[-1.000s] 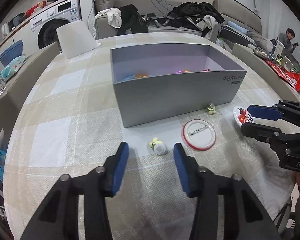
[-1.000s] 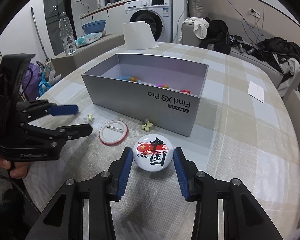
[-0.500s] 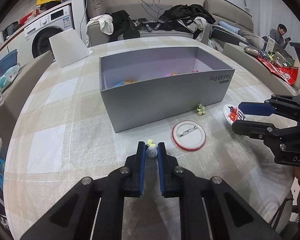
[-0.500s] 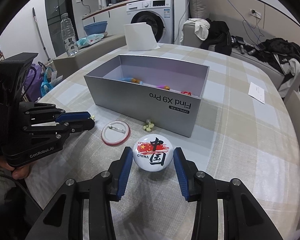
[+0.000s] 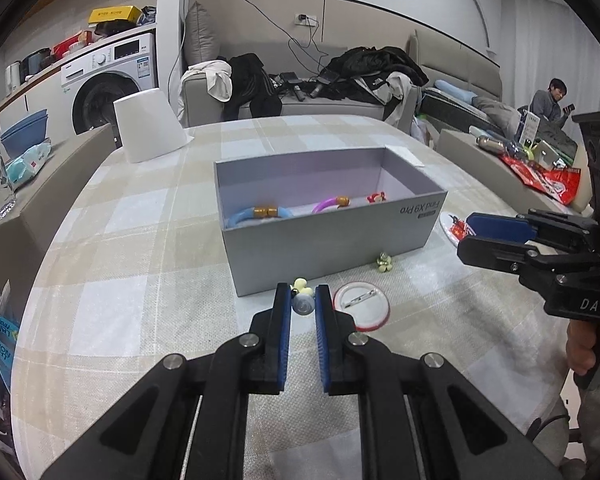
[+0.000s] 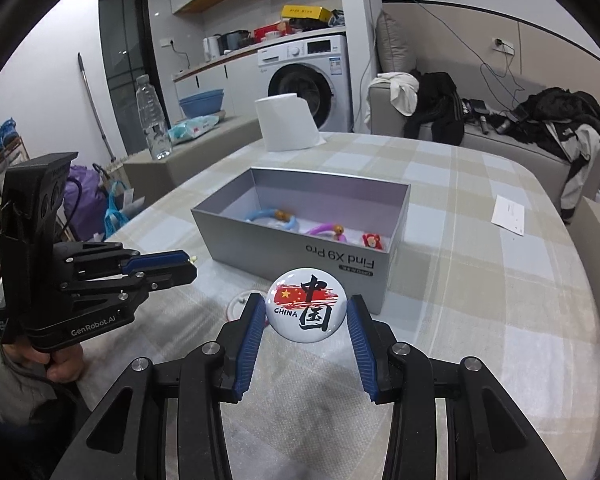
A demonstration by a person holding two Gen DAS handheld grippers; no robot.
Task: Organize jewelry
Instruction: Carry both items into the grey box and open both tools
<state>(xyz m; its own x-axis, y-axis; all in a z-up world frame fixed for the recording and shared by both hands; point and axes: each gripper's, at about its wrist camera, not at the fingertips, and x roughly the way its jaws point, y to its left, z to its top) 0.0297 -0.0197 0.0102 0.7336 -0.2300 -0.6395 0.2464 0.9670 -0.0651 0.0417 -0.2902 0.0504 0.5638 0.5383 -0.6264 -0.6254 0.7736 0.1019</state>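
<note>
Left wrist view: the left tongs (image 5: 303, 306) were clenched on a small charm (image 5: 302, 302), grey-white round body w/ pale yellow bits, held just above the checked worktop (image 5: 140, 240). At 1 o'clock from the tips, just beside them, a round pin badge (image 5: 362, 312) lay face down, red rim, metal pin showing. Further toward 1 o'clock, a small yellow-green charm (image 5: 384, 262) sat touching or nearly touching the front wall of the grey "Find X9 Pro" box (image 5: 324, 240). Box was open at 12 o'clock; inside lay a blue bangle (image 5: 256, 214) w/ gold beads, a purple bangle (image 5: 330, 203) and a small red figure (image 5: 377, 197). At 3 o'clock the right tongs (image 5: 466, 236) came in from the side.

Right wrist view: the right tongs (image 6: 307, 314) were grasping a white "CHINA" badge (image 6: 307, 312) w/ red flag print, face up, between both blue pads, lifted off the worktop in front of the box's near corner. At 9 o'clock the left tongs (image 6: 190, 266) appeared side-on, nearly closed, a pale speck at the tips. White paper roll (image 6: 286, 122) stood at the worktop's far edge, 12 o'clock.
</note>
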